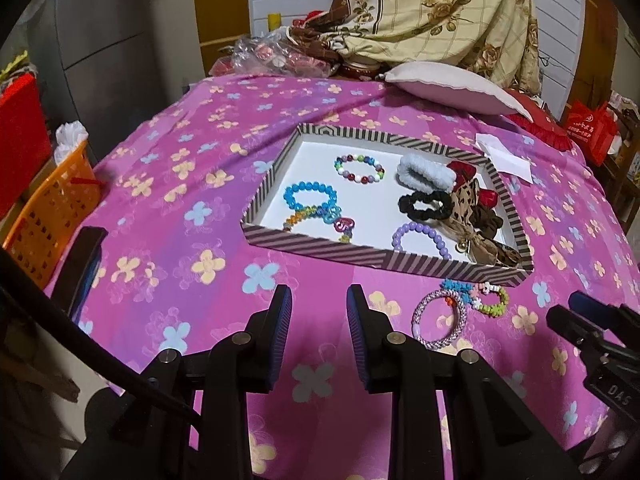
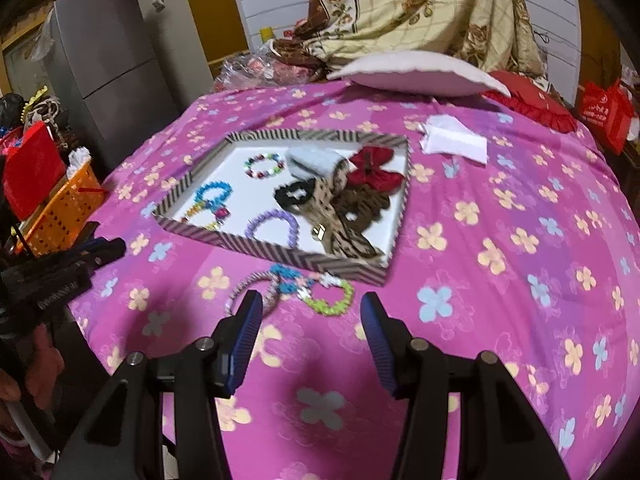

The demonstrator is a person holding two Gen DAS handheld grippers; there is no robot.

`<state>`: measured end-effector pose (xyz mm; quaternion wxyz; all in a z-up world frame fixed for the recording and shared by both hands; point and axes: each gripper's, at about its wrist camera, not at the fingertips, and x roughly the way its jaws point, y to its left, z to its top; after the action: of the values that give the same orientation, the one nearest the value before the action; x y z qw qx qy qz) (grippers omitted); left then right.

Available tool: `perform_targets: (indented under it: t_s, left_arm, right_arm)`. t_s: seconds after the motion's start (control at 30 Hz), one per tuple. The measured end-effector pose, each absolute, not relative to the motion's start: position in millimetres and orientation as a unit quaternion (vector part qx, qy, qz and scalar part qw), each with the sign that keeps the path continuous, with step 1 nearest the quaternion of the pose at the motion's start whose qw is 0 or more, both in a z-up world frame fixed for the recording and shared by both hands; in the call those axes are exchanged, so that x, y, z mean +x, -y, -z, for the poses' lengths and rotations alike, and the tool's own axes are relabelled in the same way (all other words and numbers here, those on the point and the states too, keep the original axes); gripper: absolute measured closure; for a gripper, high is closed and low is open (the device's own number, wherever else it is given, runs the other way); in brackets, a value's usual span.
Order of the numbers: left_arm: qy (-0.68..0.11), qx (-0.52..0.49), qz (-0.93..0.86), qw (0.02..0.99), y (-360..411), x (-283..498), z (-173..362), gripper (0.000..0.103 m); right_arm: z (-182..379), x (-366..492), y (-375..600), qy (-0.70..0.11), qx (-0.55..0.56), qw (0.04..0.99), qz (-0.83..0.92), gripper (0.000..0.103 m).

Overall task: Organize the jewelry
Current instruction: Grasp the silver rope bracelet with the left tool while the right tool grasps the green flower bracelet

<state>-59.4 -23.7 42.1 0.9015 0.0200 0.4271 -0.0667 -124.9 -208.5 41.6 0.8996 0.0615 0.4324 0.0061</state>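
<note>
A striped tray [image 1: 316, 245] [image 2: 276, 257] sits on the pink flowered cloth. It holds beaded bracelets: multicolour [image 1: 359, 168], blue [image 1: 310, 198], purple [image 1: 422, 237]. It also holds scrunchies and bows, such as a black scrunchie [image 1: 425, 204] and a red bow [image 2: 374, 171]. Outside its near edge lie a pink sparkly bangle [image 1: 439, 319] [image 2: 250, 292] and a green-and-blue flower bracelet [image 1: 491, 299] [image 2: 330, 296]. My left gripper [image 1: 319, 300] is open and empty, left of the bangle. My right gripper [image 2: 310, 312] is open and empty, just before the loose bracelets.
An orange basket [image 1: 52, 216] stands off the bed's left edge. A pink pillow [image 1: 452, 88] and folded white paper [image 1: 506, 156] lie beyond the tray. A fridge [image 2: 108, 64] stands at the left. Bedding and bags are piled at the back.
</note>
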Motion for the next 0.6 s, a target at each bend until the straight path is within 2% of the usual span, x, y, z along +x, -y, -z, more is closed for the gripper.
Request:
perform_targets:
  t_s: [0.33,0.6]
  left_arm:
    - [-0.475,-0.027,0.086,0.875,4.8,-49.7,-16.8,0.062]
    - [-0.495,-0.025,0.105,0.862,16.3,-45.8,-4.6,0.061]
  right_arm:
    - [-13.4,-124.0,217.9,-0.457,0.055,0.888,-0.004,0.05]
    - [0.8,-98.2,218.4,-0.464,0.051,0.884,0.005,0.05]
